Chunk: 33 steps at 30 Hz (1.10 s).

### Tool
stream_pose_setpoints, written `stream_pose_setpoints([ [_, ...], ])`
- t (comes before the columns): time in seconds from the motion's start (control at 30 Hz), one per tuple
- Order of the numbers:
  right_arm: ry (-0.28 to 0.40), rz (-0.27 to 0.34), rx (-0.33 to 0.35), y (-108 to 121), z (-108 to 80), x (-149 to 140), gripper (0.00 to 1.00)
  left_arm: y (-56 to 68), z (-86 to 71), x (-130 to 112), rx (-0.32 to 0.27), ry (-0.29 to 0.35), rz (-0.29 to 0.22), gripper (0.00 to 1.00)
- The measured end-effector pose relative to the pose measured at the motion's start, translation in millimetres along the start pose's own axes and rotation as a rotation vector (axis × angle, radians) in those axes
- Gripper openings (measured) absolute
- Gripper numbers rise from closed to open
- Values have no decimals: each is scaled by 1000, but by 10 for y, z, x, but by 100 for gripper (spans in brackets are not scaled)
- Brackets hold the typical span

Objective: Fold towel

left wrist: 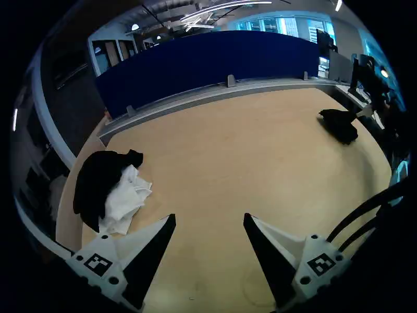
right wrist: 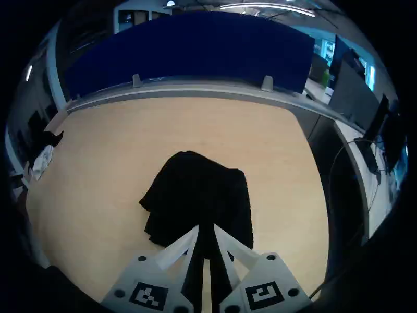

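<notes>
A black towel (right wrist: 200, 195) lies crumpled on the light wooden table (right wrist: 130, 141). My right gripper (right wrist: 206, 229) is shut on the towel's near edge, with dark cloth pinched between its white fingers. In the left gripper view the same black towel (left wrist: 340, 125) lies far off at the table's right side. My left gripper (left wrist: 209, 221) hovers open over bare tabletop (left wrist: 234, 156) with nothing between its fingers. At the table's left edge sits a pile of a black cloth (left wrist: 99, 180) and a white cloth (left wrist: 126, 197).
A blue partition (left wrist: 208, 60) on a grey rail runs along the table's far edge. Monitors and cables (right wrist: 375, 135) stand on a neighbouring desk to the right. The cloth pile (right wrist: 41, 154) rests at the table's far left corner in the right gripper view.
</notes>
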State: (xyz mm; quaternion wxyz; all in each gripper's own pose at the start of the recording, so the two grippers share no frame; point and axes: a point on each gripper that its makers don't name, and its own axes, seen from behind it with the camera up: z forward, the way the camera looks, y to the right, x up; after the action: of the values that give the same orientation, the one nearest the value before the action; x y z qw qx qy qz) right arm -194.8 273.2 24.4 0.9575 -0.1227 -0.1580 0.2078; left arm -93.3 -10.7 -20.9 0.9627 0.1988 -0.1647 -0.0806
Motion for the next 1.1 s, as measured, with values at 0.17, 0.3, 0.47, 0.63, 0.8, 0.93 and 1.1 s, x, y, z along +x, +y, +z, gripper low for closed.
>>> stream_pose_setpoints([
  [0.17, -18, -28, 0, 27, -21, 0, 5, -7, -17, 29, 2, 6, 3, 97],
  [0.3, 27, -8, 12, -5, -66, 88, 5, -27, -22, 24, 5, 5, 1, 97],
  [0.47, -15, 65, -14, 118, 11, -148, 5, -33, -13, 2, 9, 0, 4, 97],
  [0.63, -113, 75, -48, 212, 186, -554, 5, -32, -8, -14, 11, -5, 9, 97],
  [0.8, -104, 115, -60, 231, 274, -603, 5, -28, 2, -18, 10, -9, 14, 97],
  [0.93, -88, 130, -58, 245, 264, -567, 5, -16, 8, 0, 10, -9, 21, 97],
  [1.1, -86, 121, -57, 243, 244, -571, 5, 4, 30, 10, 8, -10, 26, 97],
])
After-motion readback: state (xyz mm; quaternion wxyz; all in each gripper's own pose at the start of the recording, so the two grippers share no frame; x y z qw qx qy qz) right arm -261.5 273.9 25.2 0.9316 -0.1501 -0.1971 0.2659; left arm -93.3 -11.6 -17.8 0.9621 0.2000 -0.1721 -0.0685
